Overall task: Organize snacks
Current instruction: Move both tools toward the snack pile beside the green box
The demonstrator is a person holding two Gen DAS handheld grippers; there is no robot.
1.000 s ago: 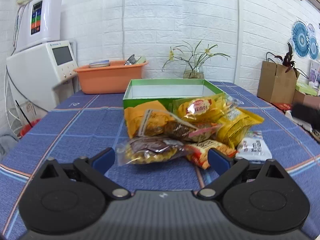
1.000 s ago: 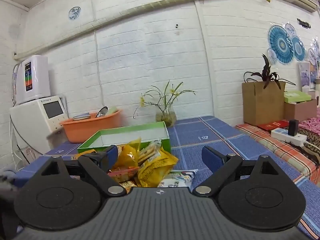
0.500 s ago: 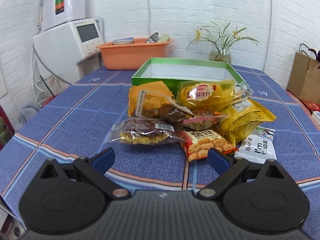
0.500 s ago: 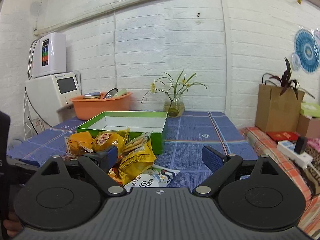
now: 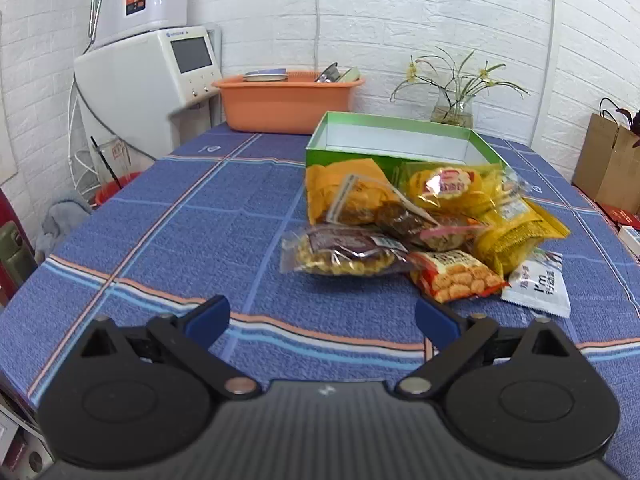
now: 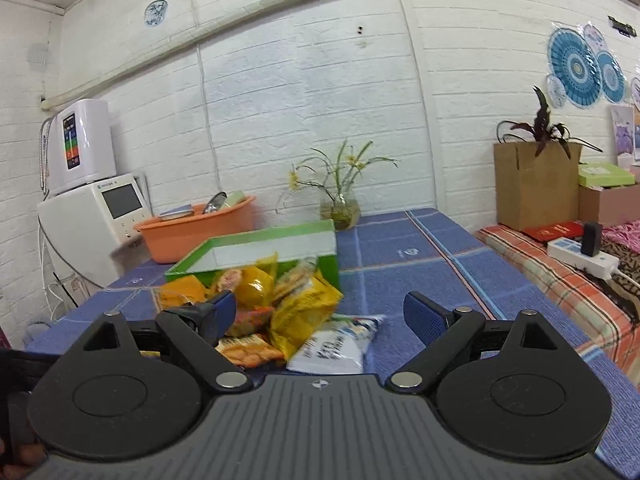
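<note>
Left tongs [image 5: 322, 320] gape before snack packets [image 5: 424, 228] beside green box [image 5: 396, 140].

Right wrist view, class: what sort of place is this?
Probably a lived-in home room: a white brick wall, a cloth-covered table bearing a flower vase, and a countertop water purifier.

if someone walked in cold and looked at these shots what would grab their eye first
The heap of bright snack packets on the blue checked tablecloth, piled right against the front of the open green box, whose visible inside is bare. Next, the orange tub by the white brick wall, and both grippers, left and right, open and holding nothing.
</note>
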